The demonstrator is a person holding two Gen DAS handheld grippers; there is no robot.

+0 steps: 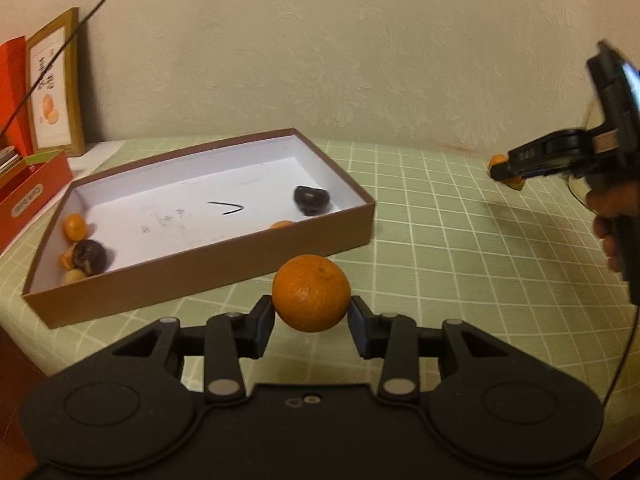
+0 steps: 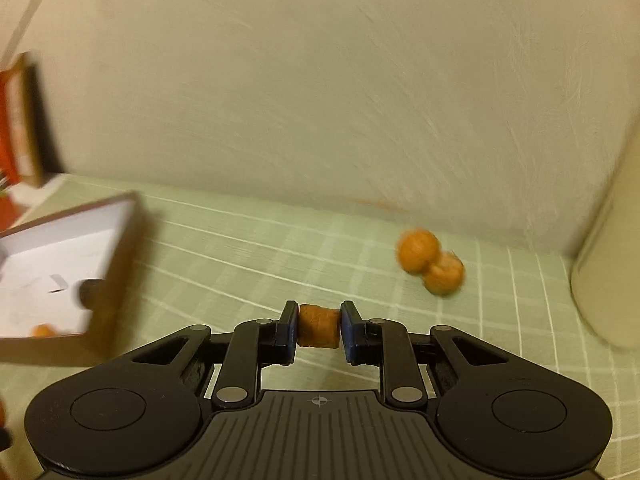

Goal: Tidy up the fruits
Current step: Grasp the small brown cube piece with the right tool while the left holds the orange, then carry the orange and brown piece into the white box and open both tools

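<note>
Little writing is legible: dark pen strokes [image 1: 226, 210] on the white floor of the shallow brown box [image 1: 256, 256], and characters too small to read on a framed card [image 1: 54, 84] with an orange drawn on it, leaning on the wall beside a red carton [image 1: 28, 196]. The table [image 1: 460, 240] wears a pale green cloth with a white grid; behind it stands a cream textured wall.

The left hand-held gripper [image 1: 311, 312] is clamped on a round orange [image 1: 311, 293], held just in front of the box's near wall. Inside the box lie small oranges [image 1: 75, 227] and two dark fruits [image 1: 312, 200] — one at each end.

The right hand-held gripper [image 2: 319, 326] has closed tight on a small orange piece [image 2: 319, 326], squeezed between its pads. Two more small oranges [image 2: 430, 262] sit touching each other near the wall — blurred. A pale cylinder [image 2: 612, 272] stands at the right edge.
</note>
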